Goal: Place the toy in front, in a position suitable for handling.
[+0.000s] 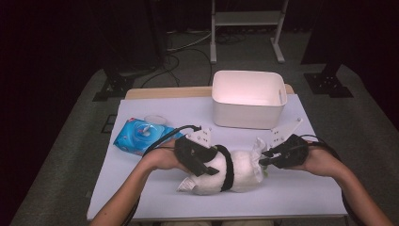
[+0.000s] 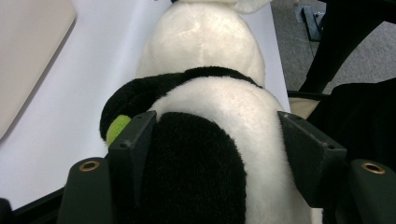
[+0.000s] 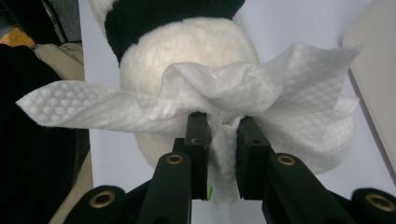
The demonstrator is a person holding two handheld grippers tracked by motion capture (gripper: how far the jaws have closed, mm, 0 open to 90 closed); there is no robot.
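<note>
A: Position of the plush panda (image 1: 230,172)?

B: Lying on its side on the pale table (image 1: 291,188), near the person's edge, between the two hands. White body, black band across the middle.

A: Left gripper (image 1: 200,162)?

B: Jaws stand fairly wide, one on each side of the panda's black-and-white body. In the left gripper view the pads press into the fur left and right, so it holds the toy. A small green patch shows beside one black limb.

A: Right gripper (image 1: 268,157)?

B: Jaws narrow, pinched on a white wipe (image 3: 219,93). In the right gripper view the crumpled sheet spreads out to both sides above the jaws, with a fold of it hanging down between the pads. The wipe lies against the white end of the panda.

A: Touching the fur?

B: Appears so; the sheet drapes over that end with no gap visible.

A: Surroundings?

B: White tub (image 1: 248,98) at the far side of the table, well apart from the toy. Blue packet of wipes (image 1: 141,135) to the left, near the left hand (image 1: 162,160). Cables trail from both grippers toward the person.
</note>
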